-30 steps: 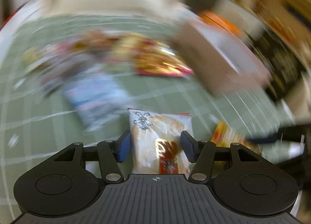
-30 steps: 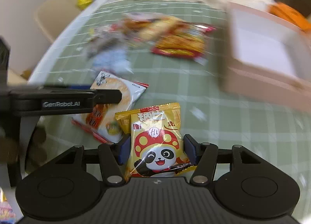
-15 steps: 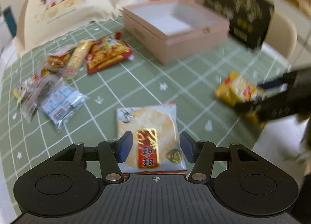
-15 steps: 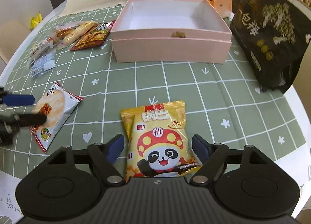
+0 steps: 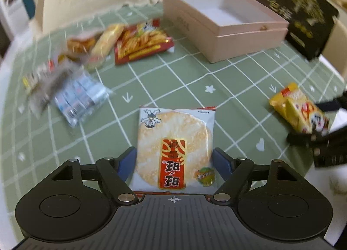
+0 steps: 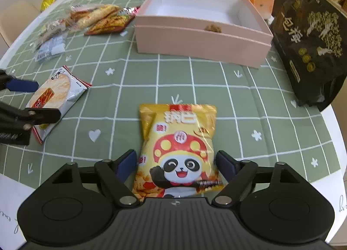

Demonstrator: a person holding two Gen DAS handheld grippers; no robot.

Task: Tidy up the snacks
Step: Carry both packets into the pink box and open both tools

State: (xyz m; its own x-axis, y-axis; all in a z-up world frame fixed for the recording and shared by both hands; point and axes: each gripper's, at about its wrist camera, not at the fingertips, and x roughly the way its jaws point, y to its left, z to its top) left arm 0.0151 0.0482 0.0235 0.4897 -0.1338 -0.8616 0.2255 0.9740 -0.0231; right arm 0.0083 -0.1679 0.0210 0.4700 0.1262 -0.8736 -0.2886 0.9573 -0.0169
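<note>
Fingers of the left gripper (image 5: pixel 174 161) are opening around the rice cracker packet (image 5: pixel 174 148), which lies flat on the green checked tablecloth (image 5: pixel 173 80), long axis running straight ahead between the pads. Right gripper (image 6: pixel 176 163) likewise spreads around the yellow panda snack bag (image 6: pixel 179 148) (neither looks pinched). Both tilt steeply down; the pink box (image 6: pixel 201 39) sits beyond, nearer the right.

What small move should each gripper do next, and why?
Probably close both. The left gripper straddles the white rice-cracker packet, the right gripper the yellow panda snack bag; both jaws are opening, each snack lying between them unpressed. The pink cardboard box waits open.
</note>
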